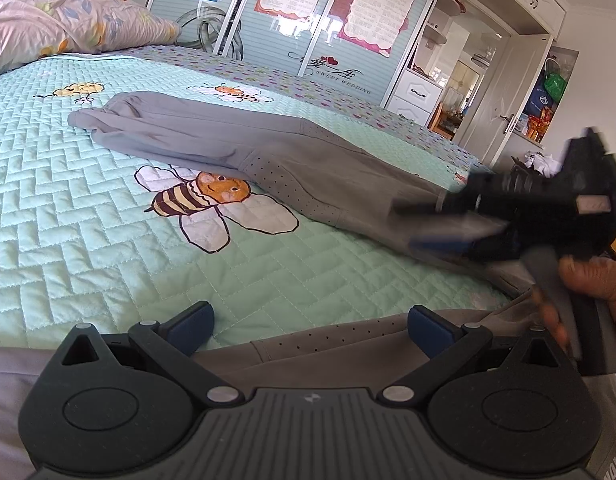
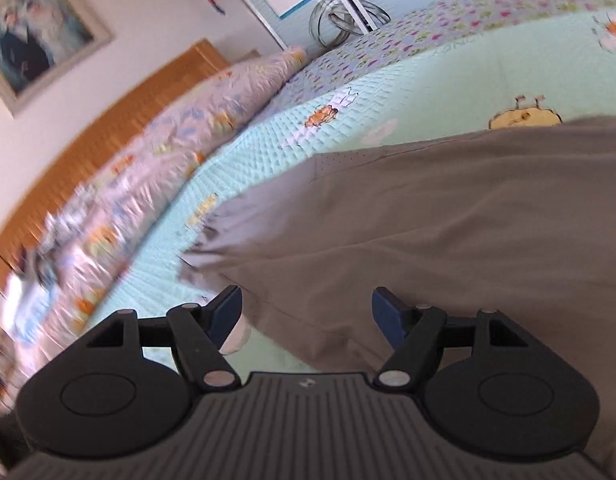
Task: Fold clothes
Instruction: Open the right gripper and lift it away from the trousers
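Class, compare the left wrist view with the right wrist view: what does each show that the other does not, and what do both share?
Only the left wrist view shows the bee print on the quilt, the posters on the wardrobe, a doorway, the left tool open, and the right tool from outside, blurred, with the hand holding it.

Only the right wrist view shows the framed picture, the wooden headboard along its length, and the right tool open.

Both show the grey trousers, the quilt and pillows.
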{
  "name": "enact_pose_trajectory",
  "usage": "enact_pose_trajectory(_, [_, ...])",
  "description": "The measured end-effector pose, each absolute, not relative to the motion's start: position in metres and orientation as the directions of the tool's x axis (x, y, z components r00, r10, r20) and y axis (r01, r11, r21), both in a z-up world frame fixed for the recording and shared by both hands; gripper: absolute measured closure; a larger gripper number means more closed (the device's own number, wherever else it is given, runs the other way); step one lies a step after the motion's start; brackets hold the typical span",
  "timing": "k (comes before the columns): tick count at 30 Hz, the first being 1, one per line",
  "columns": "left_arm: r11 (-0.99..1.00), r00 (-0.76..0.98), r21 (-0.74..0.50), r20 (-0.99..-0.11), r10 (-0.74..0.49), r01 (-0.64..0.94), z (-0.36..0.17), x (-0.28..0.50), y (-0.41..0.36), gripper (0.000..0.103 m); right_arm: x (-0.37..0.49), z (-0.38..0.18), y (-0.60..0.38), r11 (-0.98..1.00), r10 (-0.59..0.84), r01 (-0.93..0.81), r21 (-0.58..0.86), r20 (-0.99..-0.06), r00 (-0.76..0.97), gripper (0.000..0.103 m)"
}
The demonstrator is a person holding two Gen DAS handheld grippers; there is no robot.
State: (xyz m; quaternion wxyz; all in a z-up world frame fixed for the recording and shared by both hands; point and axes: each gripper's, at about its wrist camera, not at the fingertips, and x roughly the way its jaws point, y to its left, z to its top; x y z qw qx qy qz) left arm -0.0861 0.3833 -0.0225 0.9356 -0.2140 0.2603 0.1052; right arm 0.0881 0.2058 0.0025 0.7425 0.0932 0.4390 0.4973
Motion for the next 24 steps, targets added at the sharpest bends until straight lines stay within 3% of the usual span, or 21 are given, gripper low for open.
enact_pose_trajectory(4, [0.884,0.844,-0.350,-0.529,0.086,-0.310,-0.022,-0.086,0.384,0.001,0.079,0.015,0.208,0.442,0.760,-0.697,0.564,-0.649,-0.044,0.029])
enact_pose_trajectory(8, [0.883,0.845,-0.353,-0.528,0.086,-0.310,-0.022,-0.086,0.384,0.001,0.078,0.039,0.211,0.411,0.828,-0.701,0.583,-0.561,0.019,0.028])
enact_pose_trajectory(11, [0.881,0.846,-0.357,-0.526,0.084,-0.309,-0.022,-0.086,0.384,0.001,0.082,0.037,0.235,0.389,0.871,-0.698,0.602,-0.487,0.065,0.017])
enact_pose_trajectory(14, [0.877,0.849,-0.368,-0.523,0.078,-0.308,-0.023,-0.087,0.386,0.001,0.086,0.002,0.270,0.441,0.803,-0.665,0.603,-0.596,-0.008,0.016])
enact_pose_trajectory(17, [0.870,0.855,-0.386,-0.514,0.074,-0.308,-0.023,-0.087,0.388,0.001,0.079,0.010,0.267,0.399,0.772,-0.678,0.617,-0.625,-0.114,0.015])
enact_pose_trajectory(24, [0.869,0.855,-0.388,-0.512,0.075,-0.308,-0.024,-0.086,0.389,0.001,0.099,0.035,0.285,0.298,0.906,-0.623,0.723,-0.419,-0.052,0.014])
